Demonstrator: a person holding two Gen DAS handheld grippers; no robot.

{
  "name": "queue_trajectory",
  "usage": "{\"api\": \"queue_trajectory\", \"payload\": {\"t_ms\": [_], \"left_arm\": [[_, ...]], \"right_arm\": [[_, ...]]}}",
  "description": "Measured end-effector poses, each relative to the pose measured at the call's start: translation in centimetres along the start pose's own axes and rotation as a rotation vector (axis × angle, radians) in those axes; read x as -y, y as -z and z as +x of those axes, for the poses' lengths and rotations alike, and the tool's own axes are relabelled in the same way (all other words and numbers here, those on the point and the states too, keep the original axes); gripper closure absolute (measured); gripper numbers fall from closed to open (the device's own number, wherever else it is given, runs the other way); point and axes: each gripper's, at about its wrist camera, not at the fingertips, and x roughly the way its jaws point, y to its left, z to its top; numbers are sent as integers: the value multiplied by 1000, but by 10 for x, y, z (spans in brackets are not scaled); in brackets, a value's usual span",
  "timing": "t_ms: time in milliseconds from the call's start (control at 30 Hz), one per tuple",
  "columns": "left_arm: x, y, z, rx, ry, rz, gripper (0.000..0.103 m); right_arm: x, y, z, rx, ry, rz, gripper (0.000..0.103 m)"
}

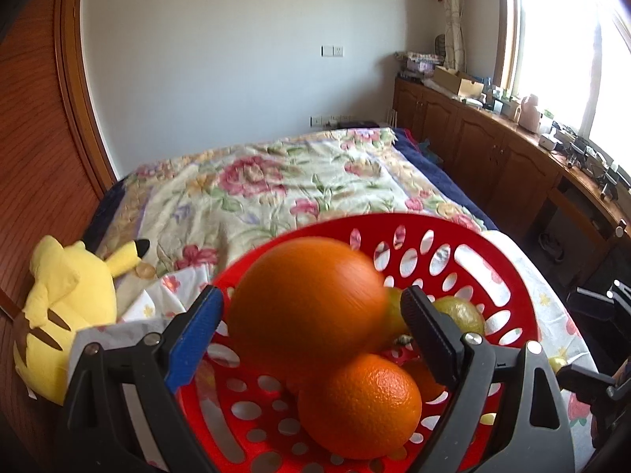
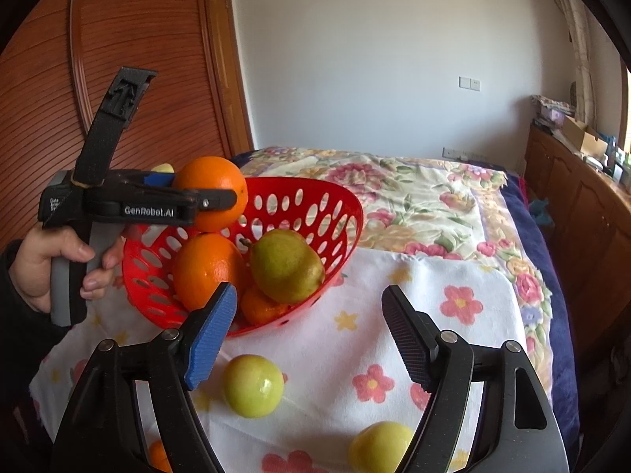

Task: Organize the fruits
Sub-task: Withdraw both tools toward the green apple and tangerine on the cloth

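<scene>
A red perforated basket (image 2: pixel 335 213) stands on the white flowered cloth on the bed; it also shows in the left wrist view (image 1: pixel 508 276). My left gripper (image 1: pixel 311 311), also in the right wrist view (image 2: pixel 213 197), is over the basket with an orange (image 1: pixel 307 295) (image 2: pixel 213 193) between its fingers; whether the pads still touch it is unclear. Below lie another orange (image 1: pixel 363 402) (image 2: pixel 205 272), a green pear (image 2: pixel 286 266) and a small orange (image 2: pixel 260 309). My right gripper (image 2: pixel 307 339) is open and empty above two yellow-green apples (image 2: pixel 254 386) (image 2: pixel 380 447).
A yellow plush toy (image 1: pixel 59 315) lies left of the basket against the wooden wardrobe (image 2: pixel 138 59). A small orange fruit (image 2: pixel 157 455) lies at the cloth's near left. A wooden cabinet (image 1: pixel 493 146) with clutter runs along the right under the window.
</scene>
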Motion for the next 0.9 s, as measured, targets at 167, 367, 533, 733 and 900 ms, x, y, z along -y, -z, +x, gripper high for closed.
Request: {"api": "queue_trajectory", "payload": {"t_ms": [167, 367, 533, 733, 900], "left_arm": [[3, 1, -19, 32, 3, 12, 12], [9, 25, -59, 116, 36, 22, 12], [20, 54, -84, 135, 60, 38, 12], [32, 92, -108, 155, 86, 40, 12], [44, 122, -117, 150, 105, 34, 12]], "right_arm": [[-1, 3, -6, 0, 5, 9, 25], [0, 12, -17, 3, 22, 18, 25], [7, 28, -28, -2, 42, 48, 25], [13, 48, -36, -16, 78, 69, 25], [18, 63, -38, -39, 109, 77, 26]]}}
